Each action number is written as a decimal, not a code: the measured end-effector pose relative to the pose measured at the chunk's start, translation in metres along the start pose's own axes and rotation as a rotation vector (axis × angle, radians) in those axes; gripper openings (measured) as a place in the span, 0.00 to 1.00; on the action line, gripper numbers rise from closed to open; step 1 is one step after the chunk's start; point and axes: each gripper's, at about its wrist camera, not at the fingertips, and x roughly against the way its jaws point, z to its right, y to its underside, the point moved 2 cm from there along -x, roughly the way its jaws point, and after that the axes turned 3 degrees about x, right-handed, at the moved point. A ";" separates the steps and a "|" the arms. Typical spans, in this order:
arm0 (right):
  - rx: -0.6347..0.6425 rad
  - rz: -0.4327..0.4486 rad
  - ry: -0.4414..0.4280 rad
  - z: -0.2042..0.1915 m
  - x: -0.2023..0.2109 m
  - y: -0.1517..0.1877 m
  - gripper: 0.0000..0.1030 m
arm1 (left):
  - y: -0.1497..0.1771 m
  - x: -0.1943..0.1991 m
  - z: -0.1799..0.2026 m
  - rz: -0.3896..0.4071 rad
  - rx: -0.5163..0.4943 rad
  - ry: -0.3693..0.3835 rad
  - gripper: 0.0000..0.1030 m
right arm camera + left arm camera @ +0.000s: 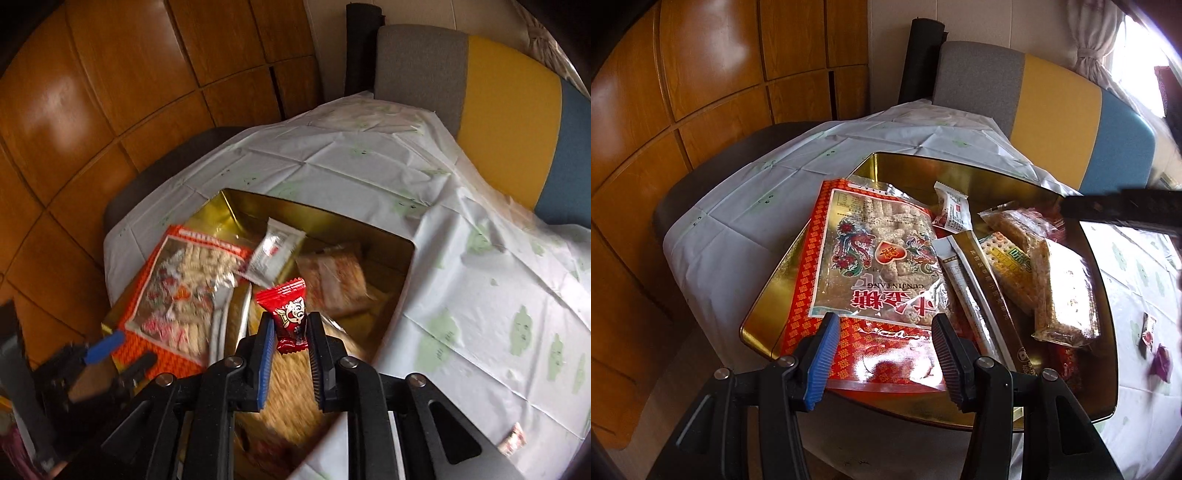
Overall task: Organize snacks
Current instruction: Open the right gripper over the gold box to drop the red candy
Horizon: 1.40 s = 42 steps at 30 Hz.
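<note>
A gold tin box (912,166) on the table holds several snacks: a big red bag of puffed rice sticks (871,273), a small white packet (955,210), a long gold stick pack (990,291), and rice cake bars (1060,291). My left gripper (884,325) is open and empty, its tips just over the red bag's near edge. My right gripper (290,326) is shut on a small red candy with a cartoon face (290,314), held above the tin box (314,214). The left gripper (110,350) also shows in the right wrist view, by the red bag (177,295).
A white tablecloth with green prints (461,295) covers the table. A small red packet (1148,328) and a purple wrapper (1161,362) lie on it right of the box; another small packet (513,443) lies at lower right. A grey, yellow and blue chair (1063,96) stands behind. Wooden panels (701,74) are at left.
</note>
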 end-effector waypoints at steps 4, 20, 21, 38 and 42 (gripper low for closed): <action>-0.022 -0.012 -0.006 -0.005 -0.019 -0.011 0.25 | 0.000 -0.001 -0.002 0.000 0.003 -0.003 0.51; 0.000 0.036 0.093 0.009 0.022 0.037 0.25 | 0.004 0.003 0.005 0.009 -0.024 -0.008 0.51; -0.008 0.038 0.097 0.012 0.027 0.042 0.27 | 0.004 0.003 0.006 0.011 -0.027 -0.006 0.51; -0.119 -0.006 0.322 0.109 0.104 0.130 0.30 | 0.007 0.017 0.022 0.034 -0.089 0.013 0.51; -0.153 -0.036 0.391 0.141 0.120 0.151 0.30 | 0.007 0.020 0.030 0.035 -0.108 0.020 0.51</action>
